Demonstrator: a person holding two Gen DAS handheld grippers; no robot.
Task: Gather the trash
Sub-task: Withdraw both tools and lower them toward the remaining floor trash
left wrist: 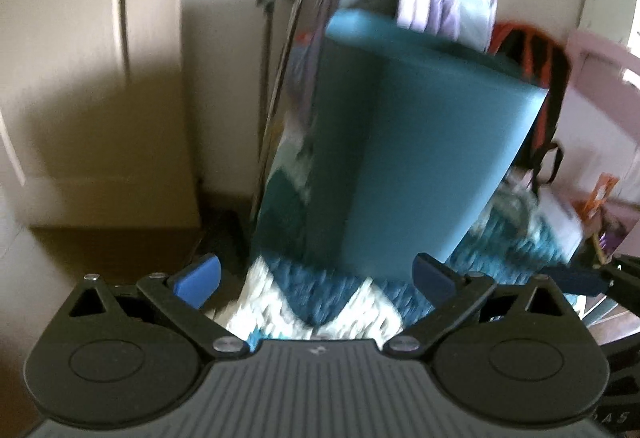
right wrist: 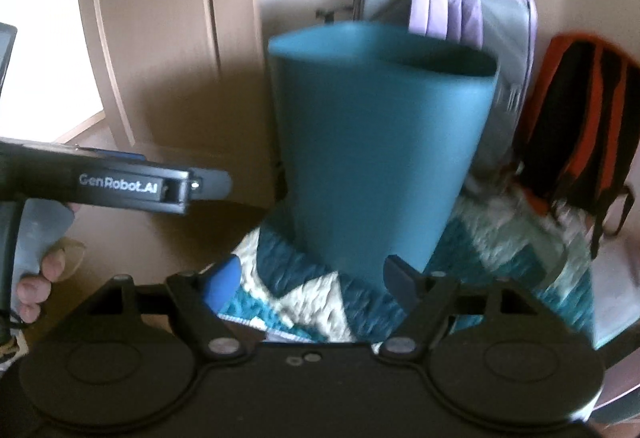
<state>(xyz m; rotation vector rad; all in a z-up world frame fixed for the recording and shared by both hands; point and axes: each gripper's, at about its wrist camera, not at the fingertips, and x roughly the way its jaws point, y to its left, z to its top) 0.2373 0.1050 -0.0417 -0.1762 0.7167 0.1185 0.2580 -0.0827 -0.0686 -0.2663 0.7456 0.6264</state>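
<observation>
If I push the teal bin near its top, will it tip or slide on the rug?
The teal bin is tall and narrows toward its base, so a high push would probably tip it. The shaggy rug under it likely resists sliding. Its walls look like thin smooth plastic, so it is probably light and a little slippery.

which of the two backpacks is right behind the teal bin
The purple backpack. It stands directly behind the teal bin, its straps showing above the bin's rim. The black and orange backpack stands off to the right instead.
</observation>
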